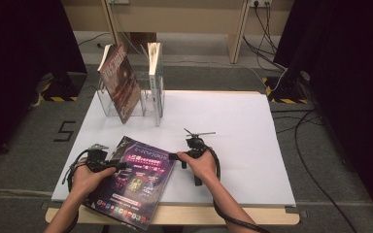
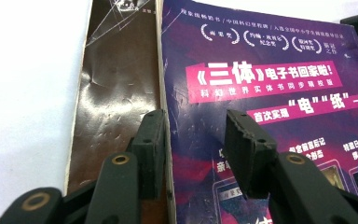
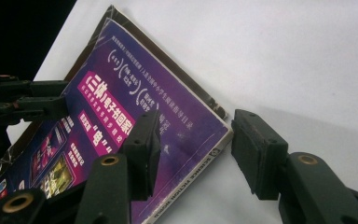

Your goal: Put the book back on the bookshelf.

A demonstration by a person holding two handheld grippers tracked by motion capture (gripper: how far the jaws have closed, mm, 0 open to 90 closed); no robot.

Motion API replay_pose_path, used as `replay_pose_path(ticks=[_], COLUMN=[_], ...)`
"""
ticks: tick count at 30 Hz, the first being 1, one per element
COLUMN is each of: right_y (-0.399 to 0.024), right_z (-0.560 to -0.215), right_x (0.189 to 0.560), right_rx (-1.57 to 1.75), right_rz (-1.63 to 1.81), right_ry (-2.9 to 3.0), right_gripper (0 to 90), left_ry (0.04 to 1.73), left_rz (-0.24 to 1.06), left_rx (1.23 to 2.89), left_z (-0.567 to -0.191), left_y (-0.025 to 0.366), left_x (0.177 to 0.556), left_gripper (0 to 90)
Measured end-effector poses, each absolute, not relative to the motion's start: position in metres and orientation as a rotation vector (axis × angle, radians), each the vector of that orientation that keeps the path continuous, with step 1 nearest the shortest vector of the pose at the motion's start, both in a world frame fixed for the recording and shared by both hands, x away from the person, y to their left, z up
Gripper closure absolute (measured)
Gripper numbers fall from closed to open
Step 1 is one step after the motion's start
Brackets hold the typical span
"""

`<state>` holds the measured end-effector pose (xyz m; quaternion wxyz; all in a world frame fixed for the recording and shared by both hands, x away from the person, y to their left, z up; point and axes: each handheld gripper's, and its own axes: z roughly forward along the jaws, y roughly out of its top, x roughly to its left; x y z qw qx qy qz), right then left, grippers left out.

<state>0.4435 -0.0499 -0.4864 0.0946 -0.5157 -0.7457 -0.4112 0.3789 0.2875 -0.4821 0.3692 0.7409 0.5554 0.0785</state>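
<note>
A book with a purple cover [image 1: 138,182] lies flat at the front left of the white table [image 1: 233,126]; part of it overhangs the near edge. My left gripper [image 1: 122,165] is at the book's left side. In the left gripper view its jaws [image 2: 193,135] stand apart over the cover [image 2: 270,84], one by the edge of a creased brown flap [image 2: 116,84]. My right gripper [image 1: 173,156] is at the book's right edge. Its jaws [image 3: 193,140] straddle the spine corner, one above the cover [image 3: 121,93], one above bare table. Neither pair presses on the book. The left gripper [image 3: 37,100] shows beyond it.
A clear book stand [image 1: 148,102] sits at the table's back left. It holds a dark red book [image 1: 121,82] leaning over and an upright white-edged book [image 1: 155,77]. Cables run on the floor at the right [image 1: 301,131].
</note>
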Motion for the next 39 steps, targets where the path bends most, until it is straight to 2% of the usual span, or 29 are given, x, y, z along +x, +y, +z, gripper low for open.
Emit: replay_pose_path(ticks=[17,20,24,28,39], right_y=[-0.047,-0.046,-0.05,-0.047,-0.045], right_z=[-0.49,-0.489,-0.481,-0.472,-0.473], right_x=[0.446,0.442,0.443,0.445,0.448], right_rx=[-1.521,-1.529,-1.496,-1.448,-1.449], right_rz=[-1.213,-1.232,-1.305,-1.32,-1.288], right_ry=[-2.164,-2.173,-2.122,-2.096,-1.919], right_gripper=[51.5,55.2,65.2,66.0,77.6], left_ry=[1.428,1.43,1.44,1.445,1.413], left_rz=[0.206,0.213,0.215,0.218,0.196], left_rx=[1.889,1.893,1.887,1.886,1.887], left_z=[-0.483,-0.483,-0.483,-0.482,-0.48], left_y=[0.288,0.287,0.288,0.288,0.292], left_x=[0.378,0.378,0.378,0.378,0.378], left_gripper=[58.6,58.7,59.7,60.0,58.5])
